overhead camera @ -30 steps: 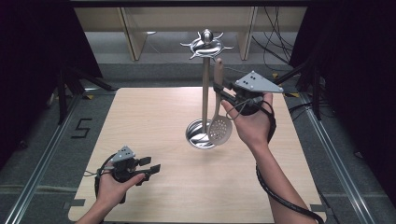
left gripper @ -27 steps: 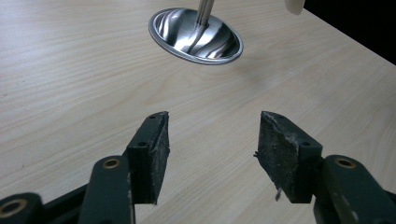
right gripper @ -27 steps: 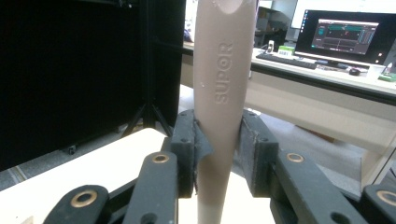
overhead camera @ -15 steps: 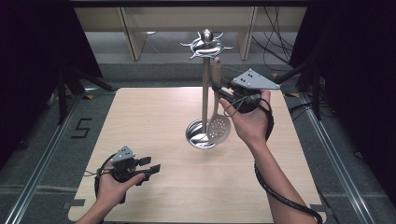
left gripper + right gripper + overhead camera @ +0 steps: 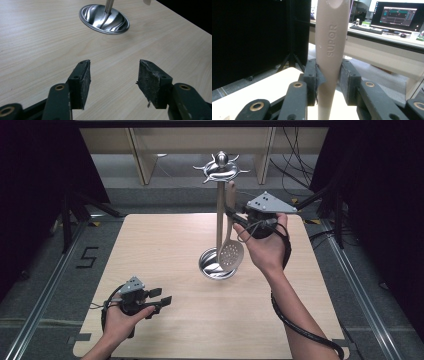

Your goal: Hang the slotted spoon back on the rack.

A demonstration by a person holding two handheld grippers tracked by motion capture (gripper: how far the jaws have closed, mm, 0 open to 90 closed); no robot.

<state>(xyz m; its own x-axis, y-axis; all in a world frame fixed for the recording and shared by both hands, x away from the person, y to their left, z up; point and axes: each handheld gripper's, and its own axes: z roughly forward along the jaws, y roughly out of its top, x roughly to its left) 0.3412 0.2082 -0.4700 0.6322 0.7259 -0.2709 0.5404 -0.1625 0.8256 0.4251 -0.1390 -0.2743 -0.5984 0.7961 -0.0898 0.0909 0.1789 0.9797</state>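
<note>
A slotted spoon (image 5: 231, 251) with a smooth beige handle is held upright in the closed jaws of the right gripper (image 5: 234, 216), its top just below the hooks of the shiny steel stand (image 5: 220, 215). The perforated bowl hangs beside the pole, above the round base. The left gripper (image 5: 159, 300) rests open and empty, well apart, on the pale wooden table (image 5: 150, 240).

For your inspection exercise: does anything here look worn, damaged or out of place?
Yes: the left hand-held gripper has a chipped, frayed pad, and a torn flap hangs from a pad of the right hand-held gripper beside the slotted spoon's handle.
</note>
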